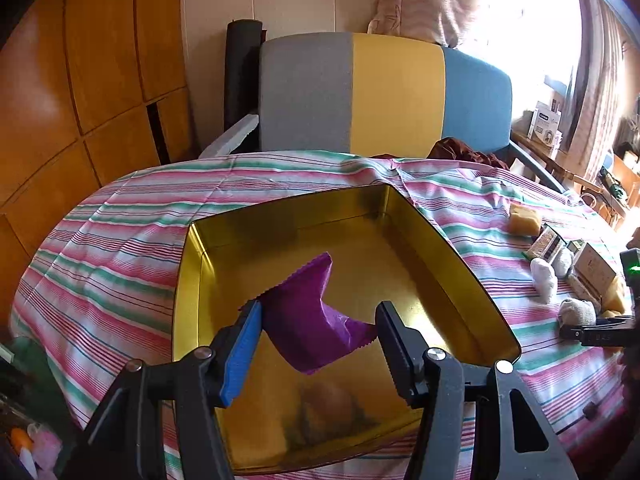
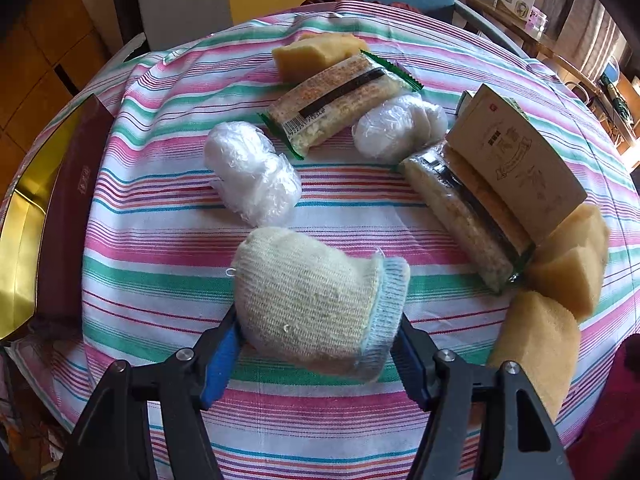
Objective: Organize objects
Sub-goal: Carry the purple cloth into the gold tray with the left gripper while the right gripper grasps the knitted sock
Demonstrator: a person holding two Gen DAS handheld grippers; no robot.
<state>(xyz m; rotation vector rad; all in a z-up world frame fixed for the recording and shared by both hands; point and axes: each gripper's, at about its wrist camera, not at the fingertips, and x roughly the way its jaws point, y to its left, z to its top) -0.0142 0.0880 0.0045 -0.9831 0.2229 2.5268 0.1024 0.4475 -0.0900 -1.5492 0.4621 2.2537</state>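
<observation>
Left hand-held gripper (image 1: 318, 334) — crinkled purple packet (image 1: 310, 320), gold tin (image 1: 452, 240)

Purple packet (image 1: 308, 320) in gold tin (image 1: 448, 240), cream sock (image 2: 316, 300) w/ blue cuff, pink/green striped cloth (image 2: 320, 412).

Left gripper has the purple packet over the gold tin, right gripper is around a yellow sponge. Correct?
Not quite. The right gripper is around the knitted glove, not a sponge, as the right wrist view shows. The left gripper does hold the purple packet over the gold tin.
</observation>
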